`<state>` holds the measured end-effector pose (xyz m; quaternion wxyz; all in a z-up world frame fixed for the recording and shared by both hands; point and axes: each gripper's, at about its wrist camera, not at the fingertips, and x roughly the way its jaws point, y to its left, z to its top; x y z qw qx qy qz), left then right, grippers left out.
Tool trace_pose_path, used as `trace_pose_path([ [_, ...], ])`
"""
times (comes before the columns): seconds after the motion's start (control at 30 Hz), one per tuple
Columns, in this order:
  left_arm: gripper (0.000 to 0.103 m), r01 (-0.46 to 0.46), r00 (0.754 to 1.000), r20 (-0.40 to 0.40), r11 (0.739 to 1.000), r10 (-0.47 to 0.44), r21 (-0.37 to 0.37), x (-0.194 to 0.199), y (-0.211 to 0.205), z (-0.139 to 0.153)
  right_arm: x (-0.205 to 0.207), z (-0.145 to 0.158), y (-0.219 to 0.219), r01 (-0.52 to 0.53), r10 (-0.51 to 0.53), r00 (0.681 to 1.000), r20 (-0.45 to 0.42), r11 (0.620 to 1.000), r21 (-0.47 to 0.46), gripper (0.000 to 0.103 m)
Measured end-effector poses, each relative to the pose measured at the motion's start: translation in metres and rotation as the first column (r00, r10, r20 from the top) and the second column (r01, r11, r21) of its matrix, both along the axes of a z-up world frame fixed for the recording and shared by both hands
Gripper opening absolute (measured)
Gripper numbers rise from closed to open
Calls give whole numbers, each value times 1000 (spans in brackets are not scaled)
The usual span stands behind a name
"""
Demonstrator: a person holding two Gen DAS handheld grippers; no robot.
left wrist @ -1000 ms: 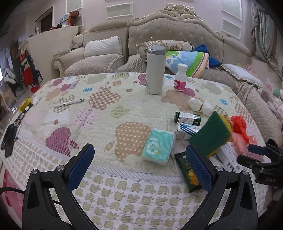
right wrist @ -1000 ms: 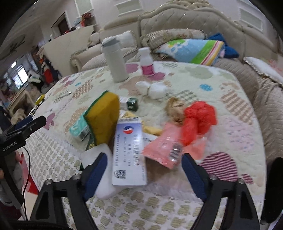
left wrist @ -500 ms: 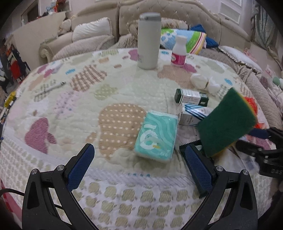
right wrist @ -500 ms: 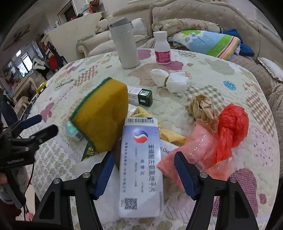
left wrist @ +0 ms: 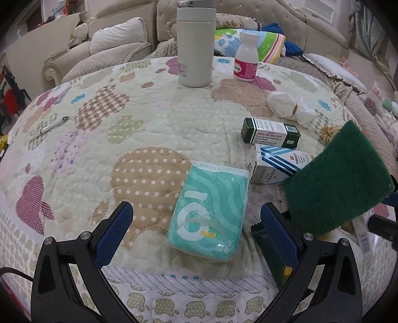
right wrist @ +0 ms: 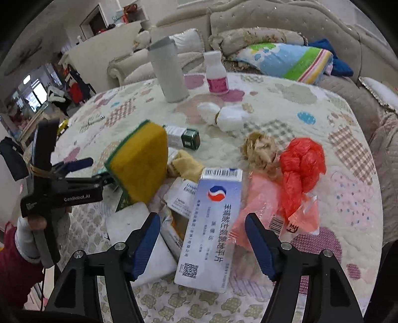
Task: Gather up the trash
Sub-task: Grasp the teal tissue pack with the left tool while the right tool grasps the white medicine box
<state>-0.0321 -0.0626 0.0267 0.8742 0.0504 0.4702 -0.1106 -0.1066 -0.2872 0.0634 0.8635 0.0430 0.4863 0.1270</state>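
Soft, even indoor light fills both of my wrist views, bright enough to read print on the blue-and-white box in front of my right camera. Shadows are faint and diffuse; the tissue pack throws only a thin dark edge onto the quilt. At far left in my right view a window is blown out to white. The fisheye bends everything: the quilt bulges like a dome, the sofa back curves, and black vignette fills the corners. The centre is sharp in both views; the room behind goes soft and slightly smeared near the rims. Colours run a little cool.
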Motion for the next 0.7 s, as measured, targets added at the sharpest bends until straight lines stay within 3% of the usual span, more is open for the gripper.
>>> trace_pose_path([
  [0.03,84,3,1000,-7,1000,-3,2,1,0,-1,3,-4,2,3,-3,1000,-7,1000,-14,68],
  [0.1,72,13,999,-44,1000,-13,2,2,0,-6,6,-9,5,24,-25,1000,-15,999,-45,68],
  [0.2,71,8,999,-48,1000,-8,-9,0,3,-7,1,3,3,18,-18,1000,8,1000,-17,68],
  [0.3,58,10,999,-47,1000,-10,-16,-1,5,-6,-14,21,-3,4,-5,999,46,1000,11,68],
  [0.43,56,12,999,-43,1000,-13,-21,-3,4,-7,-29,17,-3,-61,63,998,-14,994,94,68],
  [0.7,50,6,999,-40,999,-8,-54,-13,14,6,1,-5,12,-38,40,999,-31,998,47,68],
])
